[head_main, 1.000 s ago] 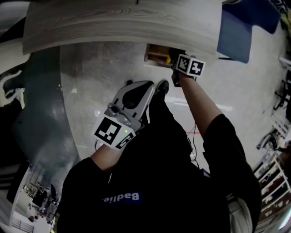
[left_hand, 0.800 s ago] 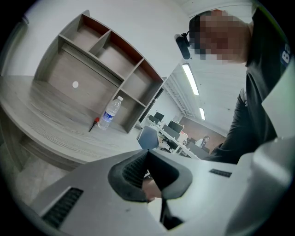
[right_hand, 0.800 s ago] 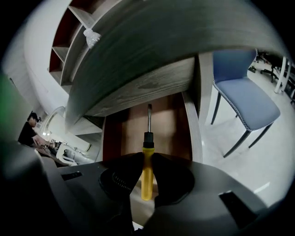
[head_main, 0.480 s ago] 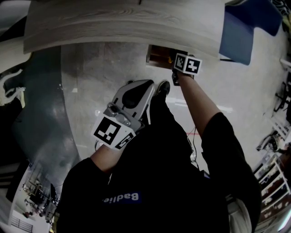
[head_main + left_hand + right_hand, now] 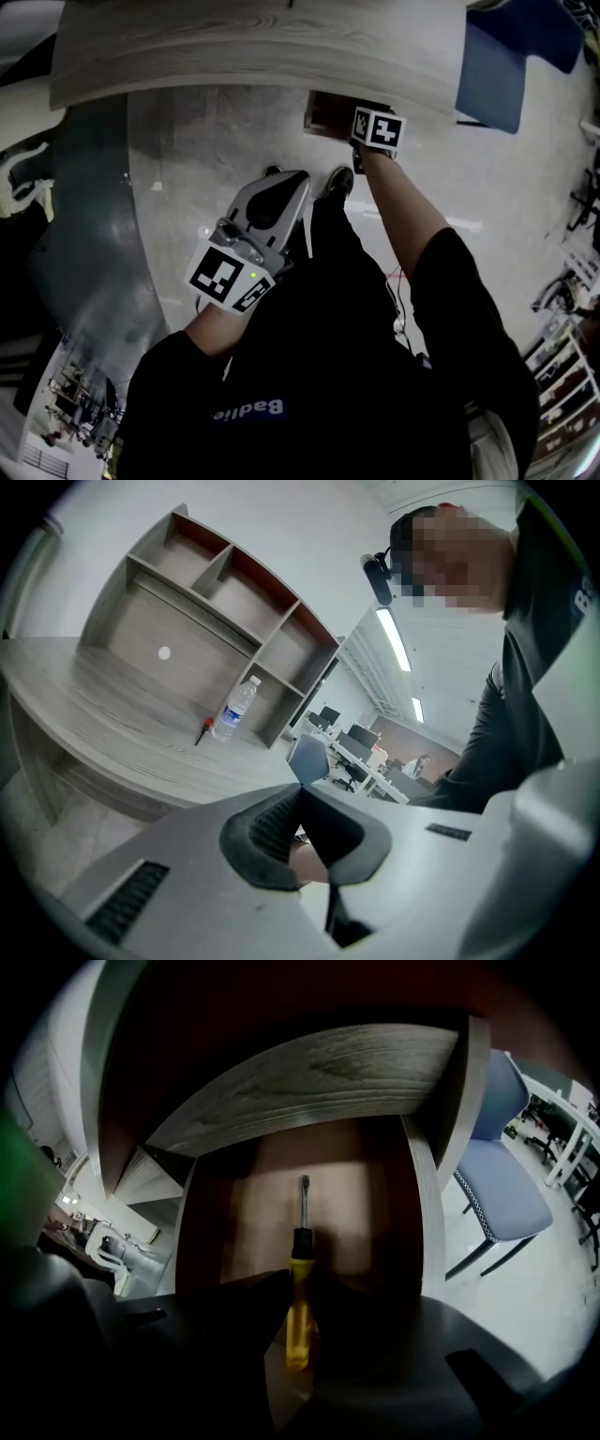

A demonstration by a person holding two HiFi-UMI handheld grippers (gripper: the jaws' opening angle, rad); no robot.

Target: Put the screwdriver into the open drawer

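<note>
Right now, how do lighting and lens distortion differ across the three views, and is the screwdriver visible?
Head view: strong fisheye bows the desk edge. Left gripper view: bright, sharp, shelf unit curved by the lens. Right gripper view: heavy dark vignette, jaws in shadow, yet the yellow screwdriver stands clear against the drawer floor.

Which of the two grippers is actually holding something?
The right gripper, clamped on the yellow-handled screwdriver over the open drawer; the left gripper is shut on nothing.
</note>
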